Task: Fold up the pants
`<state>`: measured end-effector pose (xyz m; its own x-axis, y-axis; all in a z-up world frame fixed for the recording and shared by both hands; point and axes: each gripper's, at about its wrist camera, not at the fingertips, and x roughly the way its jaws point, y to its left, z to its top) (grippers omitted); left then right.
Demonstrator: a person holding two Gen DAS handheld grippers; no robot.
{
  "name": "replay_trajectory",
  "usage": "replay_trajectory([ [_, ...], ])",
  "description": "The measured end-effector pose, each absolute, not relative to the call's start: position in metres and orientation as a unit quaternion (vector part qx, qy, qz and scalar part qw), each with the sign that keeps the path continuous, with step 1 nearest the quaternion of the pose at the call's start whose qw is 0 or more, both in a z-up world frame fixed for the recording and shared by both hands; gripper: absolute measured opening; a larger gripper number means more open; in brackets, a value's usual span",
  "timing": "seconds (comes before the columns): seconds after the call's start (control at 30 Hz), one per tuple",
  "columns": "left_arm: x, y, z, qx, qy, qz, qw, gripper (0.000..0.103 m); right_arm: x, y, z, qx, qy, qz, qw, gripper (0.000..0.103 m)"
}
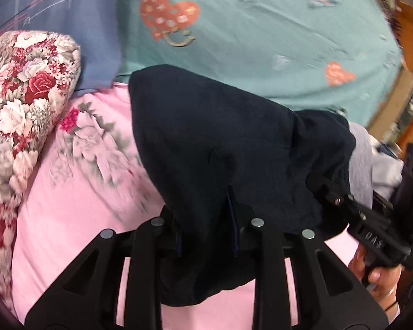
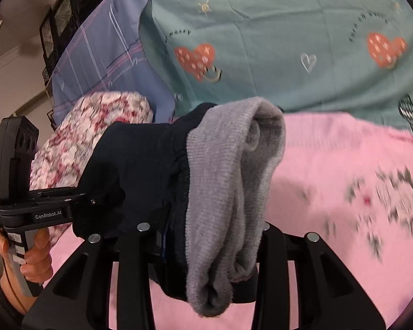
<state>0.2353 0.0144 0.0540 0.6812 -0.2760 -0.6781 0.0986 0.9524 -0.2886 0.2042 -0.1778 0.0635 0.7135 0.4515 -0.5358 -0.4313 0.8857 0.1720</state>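
Note:
The dark navy pants (image 1: 220,143) hang bunched between both grippers above a pink floral sheet (image 1: 82,220). My left gripper (image 1: 206,220) is shut on a fold of the navy cloth, which drapes over its fingers. My right gripper (image 2: 209,236) is shut on the pants' grey ribbed waistband (image 2: 228,181), which hangs down over the fingers beside the navy cloth (image 2: 140,165). The right gripper also shows in the left wrist view (image 1: 322,184), clamped on the pants' far end. The left gripper shows in the right wrist view (image 2: 96,200), gripping the navy cloth.
A teal sheet with red hearts (image 1: 261,27) covers the bed beyond. A red-and-white floral pillow (image 1: 22,96) lies at the left, with a blue plaid pillow (image 1: 63,8) behind it. Wooden furniture (image 1: 410,55) stands at the far right.

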Motion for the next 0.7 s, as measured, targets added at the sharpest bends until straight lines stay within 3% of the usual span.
replay_trajectory([
  [0.17, 0.306, 0.028, -0.021, -0.127, 0.457, -0.058, 0.879, 0.026, 0.284, -0.161, 0.008, -0.011, 0.335, 0.208, 0.919, 0.042],
  [0.2, 0.314, 0.029, -0.04, -0.119, 0.471, -0.039, 0.873, 0.031, 0.3, -0.159, -0.012, -0.024, 0.361, 0.193, 0.912, 0.043],
  [0.23, 0.317, 0.031, -0.052, -0.113, 0.466, -0.029, 0.877, 0.051, 0.312, -0.158, -0.03, -0.035, 0.389, 0.177, 0.904, 0.047],
  [0.27, 0.316, 0.035, -0.055, -0.108, 0.454, -0.012, 0.884, 0.068, 0.321, -0.159, -0.046, -0.046, 0.412, 0.157, 0.896, 0.062],
  [0.3, 0.316, 0.041, -0.059, -0.108, 0.449, 0.017, 0.887, 0.094, 0.322, -0.167, -0.054, -0.029, 0.401, 0.141, 0.905, 0.072],
  [0.33, 0.317, 0.049, -0.064, -0.13, 0.451, 0.013, 0.883, 0.096, 0.324, -0.175, -0.056, -0.02, 0.397, 0.122, 0.91, 0.093],
  [0.37, 0.315, 0.054, -0.064, -0.144, 0.449, 0.006, 0.882, 0.096, 0.327, -0.181, -0.057, -0.01, 0.401, 0.123, 0.908, 0.1],
  [0.47, 0.306, 0.052, -0.052, -0.129, 0.444, 0.023, 0.886, 0.094, 0.329, -0.197, -0.056, 0.032, 0.421, 0.136, 0.896, 0.099],
  [0.7, 0.234, 0.038, -0.021, -0.085, 0.412, 0.058, 0.906, 0.095, 0.268, -0.201, -0.016, 0.002, 0.382, 0.086, 0.92, 0.099],
])
